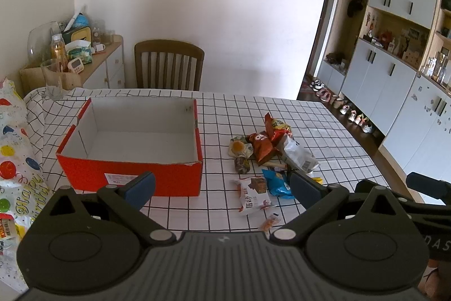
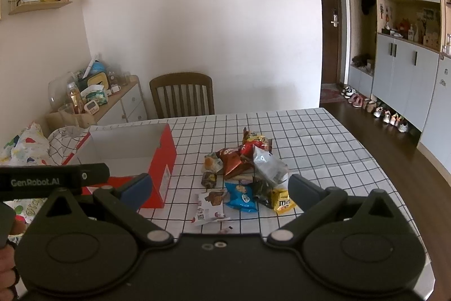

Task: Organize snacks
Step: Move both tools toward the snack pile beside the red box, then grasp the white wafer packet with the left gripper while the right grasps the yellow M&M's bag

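Observation:
An empty red cardboard box (image 1: 129,177) (image 2: 166,168) with a white inside stands on the checked tablecloth. To its right lies a heap of snack packets (image 1: 267,143) (image 2: 248,157): orange-brown bags, a clear bag, a blue packet (image 1: 277,184) (image 2: 241,196), a white packet (image 1: 253,195) (image 2: 210,206) and a yellow packet (image 2: 284,202). My left gripper (image 1: 222,188) hovers open above the table's near edge, between box and heap, nothing between its fingers. My right gripper (image 2: 220,189) also hangs open and empty, just short of the heap.
A wooden chair (image 1: 169,64) stands behind the table. A glass (image 1: 53,78) sits at the far left corner, near a cluttered sideboard (image 1: 84,52). A patterned bag (image 1: 14,160) lies left. The table's right edge (image 1: 375,160) drops to a floor with shoes and cabinets.

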Tool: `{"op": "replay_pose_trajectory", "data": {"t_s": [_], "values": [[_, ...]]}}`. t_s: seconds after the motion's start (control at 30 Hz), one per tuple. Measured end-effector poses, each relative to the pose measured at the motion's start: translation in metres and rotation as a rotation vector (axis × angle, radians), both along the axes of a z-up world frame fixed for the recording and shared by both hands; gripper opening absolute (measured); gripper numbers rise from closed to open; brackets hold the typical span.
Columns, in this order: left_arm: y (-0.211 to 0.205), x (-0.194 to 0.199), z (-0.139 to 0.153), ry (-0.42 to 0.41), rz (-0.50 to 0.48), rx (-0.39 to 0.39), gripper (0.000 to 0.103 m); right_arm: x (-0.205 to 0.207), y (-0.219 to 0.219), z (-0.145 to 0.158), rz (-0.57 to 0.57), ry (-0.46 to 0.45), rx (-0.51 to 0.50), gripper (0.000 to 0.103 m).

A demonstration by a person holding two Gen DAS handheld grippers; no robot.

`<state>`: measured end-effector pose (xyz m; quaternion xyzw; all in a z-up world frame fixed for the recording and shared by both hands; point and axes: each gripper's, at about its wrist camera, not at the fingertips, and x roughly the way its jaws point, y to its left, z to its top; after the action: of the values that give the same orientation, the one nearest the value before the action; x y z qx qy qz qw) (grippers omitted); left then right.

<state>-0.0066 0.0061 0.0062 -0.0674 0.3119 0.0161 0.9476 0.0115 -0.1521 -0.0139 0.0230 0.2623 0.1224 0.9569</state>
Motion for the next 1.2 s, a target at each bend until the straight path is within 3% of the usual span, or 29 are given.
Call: {"op": "replay_pose_trajectory", "data": {"t_s": [0.8, 1.2], "values": [[-0.027, 0.038, -0.01, 0.038, 0.04, 0.003, 0.102, 0.032, -0.022, -0.005, 0.046, -0.004, -0.01, 0.103], [-0.03, 0.072, -0.045, 0.183, 0.097, -0.024, 0.102, 0.07, -0.046, -0.031, 0.047, 0.08, 0.006, 0.101]]}}
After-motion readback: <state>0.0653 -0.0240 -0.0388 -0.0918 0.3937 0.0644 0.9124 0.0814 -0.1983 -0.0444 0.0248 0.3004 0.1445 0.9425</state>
